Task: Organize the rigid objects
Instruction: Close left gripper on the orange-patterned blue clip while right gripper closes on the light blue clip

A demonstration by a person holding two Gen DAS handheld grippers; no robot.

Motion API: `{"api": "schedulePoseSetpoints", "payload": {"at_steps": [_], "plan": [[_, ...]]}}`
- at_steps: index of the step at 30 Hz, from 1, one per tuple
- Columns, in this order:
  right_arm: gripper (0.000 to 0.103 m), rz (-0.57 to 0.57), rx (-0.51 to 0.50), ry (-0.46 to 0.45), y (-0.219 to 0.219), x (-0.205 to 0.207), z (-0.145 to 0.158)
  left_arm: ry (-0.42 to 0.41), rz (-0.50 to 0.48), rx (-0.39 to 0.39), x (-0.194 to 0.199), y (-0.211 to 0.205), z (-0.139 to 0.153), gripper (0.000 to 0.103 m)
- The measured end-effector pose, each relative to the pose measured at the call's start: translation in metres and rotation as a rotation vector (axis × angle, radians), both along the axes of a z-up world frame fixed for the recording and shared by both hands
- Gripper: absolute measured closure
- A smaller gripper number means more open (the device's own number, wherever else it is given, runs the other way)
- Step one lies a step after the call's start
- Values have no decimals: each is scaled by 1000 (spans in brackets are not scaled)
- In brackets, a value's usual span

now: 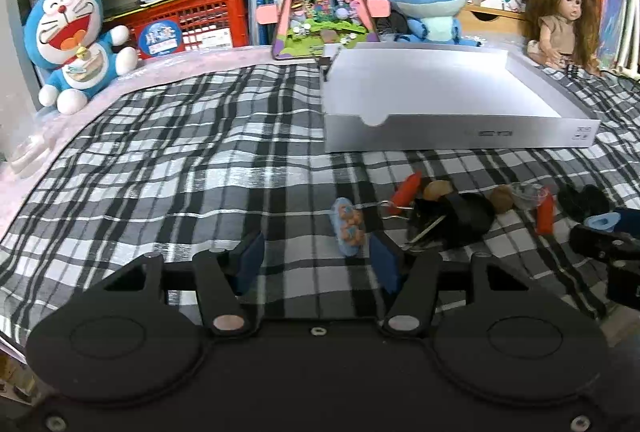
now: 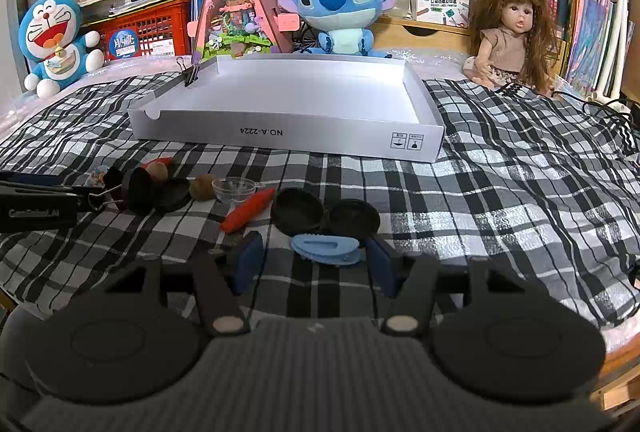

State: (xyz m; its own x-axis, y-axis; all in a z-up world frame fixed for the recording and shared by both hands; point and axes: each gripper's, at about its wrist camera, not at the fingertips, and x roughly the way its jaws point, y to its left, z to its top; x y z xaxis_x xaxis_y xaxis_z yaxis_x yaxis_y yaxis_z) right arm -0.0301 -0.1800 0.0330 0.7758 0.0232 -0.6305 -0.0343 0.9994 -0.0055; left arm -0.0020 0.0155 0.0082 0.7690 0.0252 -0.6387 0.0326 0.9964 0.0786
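My left gripper (image 1: 316,260) stands open, the blue charm (image 1: 347,228) just inside my right finger (image 1: 385,264), apart from the other. My right gripper (image 2: 316,264) gapes around the blue clip (image 2: 326,249), unpressed. Beyond lies the white tray (image 2: 280,130).

Black-and-white plaid cloth (image 2: 500,168), a white box (image 2: 288,128), an orange-red carrot (image 2: 248,210), black lids (image 2: 297,211), a light-blue clip (image 2: 326,249).

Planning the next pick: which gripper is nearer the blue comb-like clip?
Right. The right gripper has the blue clip at its open fingertips; the left gripper sits farther left, beside a small cartoon-printed piece.
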Motion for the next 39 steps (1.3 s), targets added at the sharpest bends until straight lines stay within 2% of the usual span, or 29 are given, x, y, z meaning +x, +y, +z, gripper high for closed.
{"api": "schedulePoseSetpoints", "payload": {"at_steps": [6,10,14,18,20,25,30,37,39], "plan": [[35,-5,3,1,-1,2,-1,-7,66,45,4,13,0,46],[35,-6,2,0,-2,2,0,-3,123,44,9,22,1,47],[35,-16,5,-1,-3,1,0,-2,156,-17,9,28,4,48],[35,-33,12,-13,-4,1,1,-39,168,-178,-3,26,10,47],[35,-42,14,-20,-4,0,2,-50,167,-213,-5,19,11,47],[35,-66,29,-25,-5,-1,1,-45,191,-162,4,2,4,48],[37,-74,39,-41,-2,-3,3,-52,234,-171,14,-2,0,51],[38,-64,41,-44,5,0,1,-70,226,-168,21,-2,-4,66],[39,-67,43,-44,6,1,1,-75,218,-168,21,-1,-5,66]]}}
